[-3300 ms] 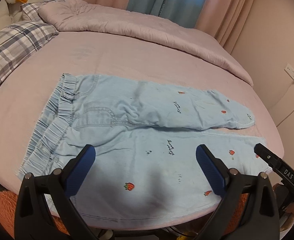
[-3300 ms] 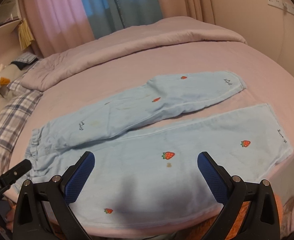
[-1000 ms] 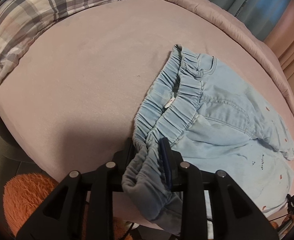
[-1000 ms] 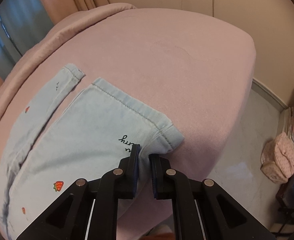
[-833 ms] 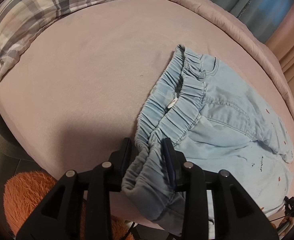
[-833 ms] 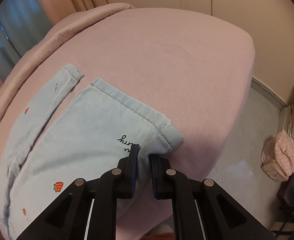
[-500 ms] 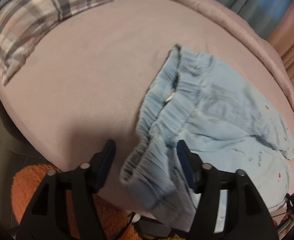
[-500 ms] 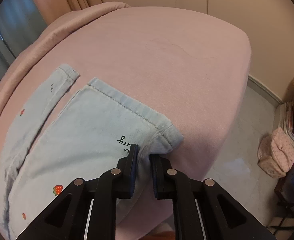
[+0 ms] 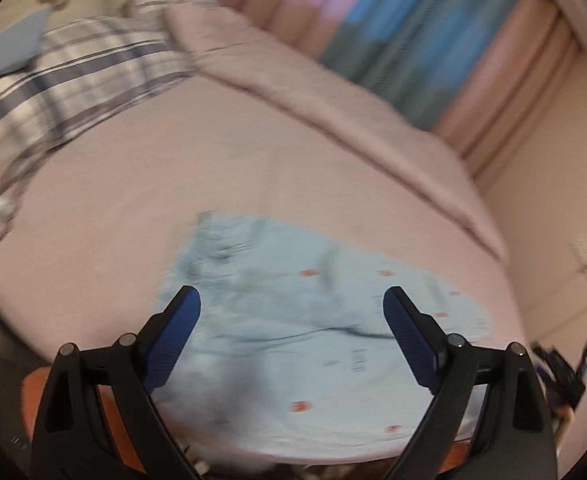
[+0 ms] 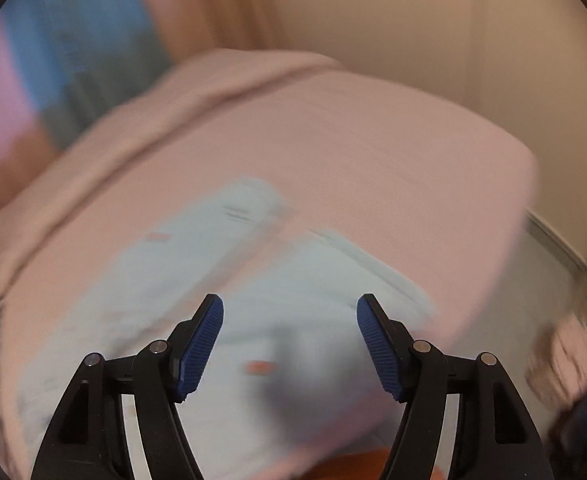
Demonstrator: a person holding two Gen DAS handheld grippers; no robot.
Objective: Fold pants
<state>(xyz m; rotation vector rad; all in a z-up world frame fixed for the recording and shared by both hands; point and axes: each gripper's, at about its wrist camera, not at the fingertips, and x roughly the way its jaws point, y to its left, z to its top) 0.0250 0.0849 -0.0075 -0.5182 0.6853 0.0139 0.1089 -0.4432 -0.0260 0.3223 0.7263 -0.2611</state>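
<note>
Left claw (image 9: pixel 291 300) and right claw (image 10: pixel 289 308) have just been opening, jaws apart, nothing between them.

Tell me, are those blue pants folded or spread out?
Spread out. The pants lie flat on the bed, both legs side by side, showing a strip of sheet between them.

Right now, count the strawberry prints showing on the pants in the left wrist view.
5 on the pants, though blur may hide others: two near the far edge, one at right, two nearest the camera.
</note>
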